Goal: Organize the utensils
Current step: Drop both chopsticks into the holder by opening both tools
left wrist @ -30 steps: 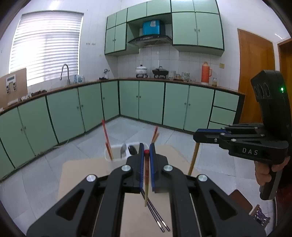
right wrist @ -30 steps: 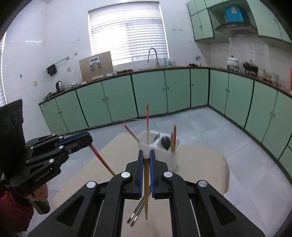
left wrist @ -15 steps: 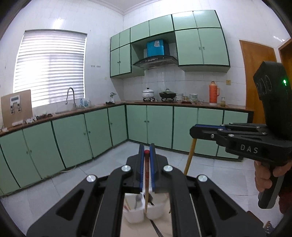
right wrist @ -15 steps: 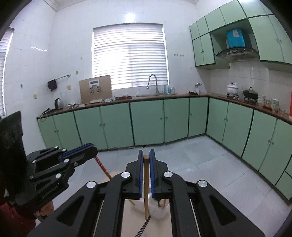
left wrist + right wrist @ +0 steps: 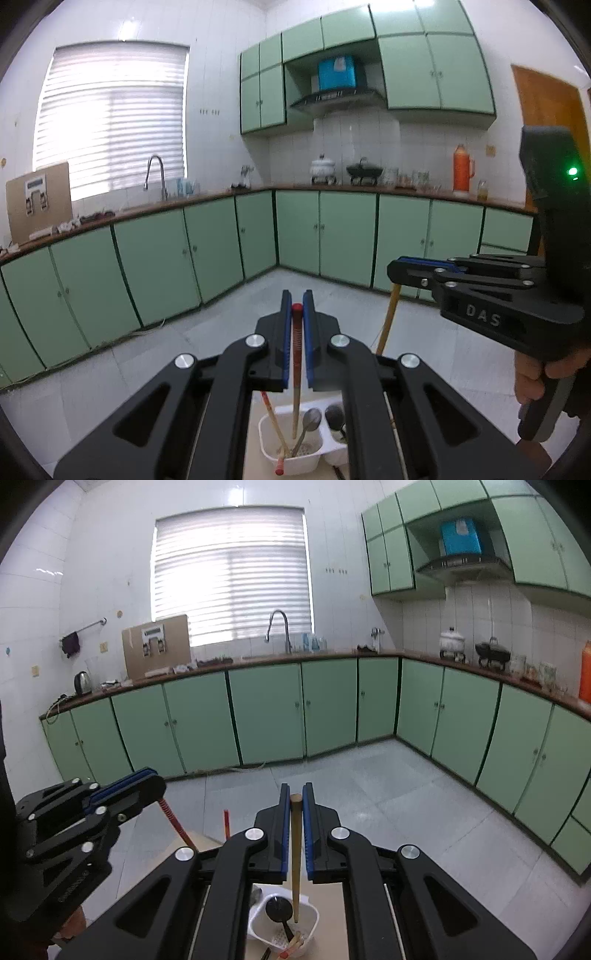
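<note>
Hanging nearly upright, tip down, a red chopstick (image 5: 295,365) is pinched near its top in the left gripper (image 5: 296,325), a wooden chopstick (image 5: 295,853) likewise in the right gripper (image 5: 295,812), each above the white holder (image 5: 291,454). Both look light, stiff, slim, and liable to pivot.

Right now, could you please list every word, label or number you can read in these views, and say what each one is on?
"DAS": raised letters on the side of the right gripper.
Left gripper: lettering on its body, too dark and blurred to read.
Cardboard box on the counter: a printed label, too small to read.
Blue box above the range hood: a white mark, unreadable.
</note>
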Demonstrator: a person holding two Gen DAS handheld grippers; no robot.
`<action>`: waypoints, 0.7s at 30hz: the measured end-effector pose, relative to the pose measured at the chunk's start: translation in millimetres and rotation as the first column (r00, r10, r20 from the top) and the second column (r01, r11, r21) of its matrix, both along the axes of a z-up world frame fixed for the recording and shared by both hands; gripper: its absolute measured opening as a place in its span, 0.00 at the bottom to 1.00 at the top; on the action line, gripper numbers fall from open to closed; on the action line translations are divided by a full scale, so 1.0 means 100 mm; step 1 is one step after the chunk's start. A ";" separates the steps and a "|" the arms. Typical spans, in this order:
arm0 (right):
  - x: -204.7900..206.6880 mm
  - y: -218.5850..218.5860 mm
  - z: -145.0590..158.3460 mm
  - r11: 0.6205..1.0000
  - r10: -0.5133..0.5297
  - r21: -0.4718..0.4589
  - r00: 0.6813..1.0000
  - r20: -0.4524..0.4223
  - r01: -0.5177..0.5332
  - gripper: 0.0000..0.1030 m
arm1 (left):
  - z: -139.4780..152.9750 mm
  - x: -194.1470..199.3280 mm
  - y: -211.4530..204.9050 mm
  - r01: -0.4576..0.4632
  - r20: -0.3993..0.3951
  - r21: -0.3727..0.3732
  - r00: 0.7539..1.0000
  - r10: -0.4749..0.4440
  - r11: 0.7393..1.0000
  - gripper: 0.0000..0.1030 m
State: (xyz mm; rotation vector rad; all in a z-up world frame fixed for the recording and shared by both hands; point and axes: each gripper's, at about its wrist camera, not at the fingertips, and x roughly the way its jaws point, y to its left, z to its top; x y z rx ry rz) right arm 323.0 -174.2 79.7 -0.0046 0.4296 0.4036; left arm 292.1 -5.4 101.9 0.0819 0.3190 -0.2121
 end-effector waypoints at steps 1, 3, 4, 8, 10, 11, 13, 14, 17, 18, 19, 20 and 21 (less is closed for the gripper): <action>0.02 0.01 -0.05 1.000 0.000 -0.003 1.000 -0.009 0.000 0.06 | -0.07 0.05 0.01 -0.002 -0.020 0.000 1.000 0.002 1.000 0.05; 0.05 0.01 -0.15 1.000 0.001 -0.010 1.000 -0.027 -0.001 0.06 | -0.20 0.12 0.04 -0.007 -0.049 0.005 0.999 0.007 1.000 0.05; 0.06 0.02 -0.20 1.000 0.001 -0.015 0.999 -0.038 -0.001 0.06 | -0.26 0.16 0.06 -0.009 -0.067 0.007 0.998 0.010 1.000 0.05; 0.08 0.00 -0.33 1.000 0.003 -0.016 0.997 -0.077 -0.004 0.07 | -0.42 0.27 0.14 -0.017 -0.117 -0.002 0.993 0.017 1.000 0.07; 0.07 -0.02 -0.36 1.000 0.002 -0.016 0.996 -0.093 -0.004 0.08 | -0.47 0.28 0.18 -0.018 -0.132 -0.008 0.991 0.017 1.000 0.10; 0.07 -0.03 -0.37 1.000 0.001 -0.016 0.995 -0.097 -0.002 0.10 | -0.47 0.28 0.20 -0.022 -0.133 -0.010 0.991 0.020 1.000 0.17; 0.02 -0.09 -0.35 1.000 -0.007 -0.006 0.996 -0.091 0.007 0.22 | -0.46 0.23 0.25 -0.026 -0.122 -0.019 0.992 0.024 0.999 0.33; -0.02 -0.11 -0.33 1.000 -0.008 0.001 0.996 -0.086 0.008 0.25 | -0.43 0.20 0.28 -0.032 -0.111 -0.026 0.993 0.029 0.999 0.38; -0.18 -0.19 -0.25 1.000 -0.021 0.017 0.998 -0.056 0.022 0.37 | -0.32 0.05 0.34 -0.041 -0.080 -0.045 0.996 0.038 0.998 0.47; -0.25 -0.21 -0.22 0.999 -0.029 0.019 0.999 -0.041 0.030 0.42 | -0.29 -0.02 0.37 -0.047 -0.064 -0.050 0.997 0.044 0.998 0.50; -0.30 -0.24 -0.20 0.999 -0.034 0.023 0.999 -0.029 0.035 0.48 | -0.25 -0.10 0.37 -0.052 -0.050 -0.053 0.998 0.049 0.997 0.52; -0.39 -0.27 -0.17 0.999 -0.041 0.030 0.999 -0.012 0.042 0.51 | -0.22 -0.21 0.41 -0.059 -0.025 -0.060 0.998 0.057 0.996 0.58; -0.49 -0.31 -0.16 0.998 -0.048 0.038 0.999 0.008 0.048 0.57 | -0.20 -0.32 0.44 -0.066 -0.001 -0.065 0.998 0.066 0.996 0.65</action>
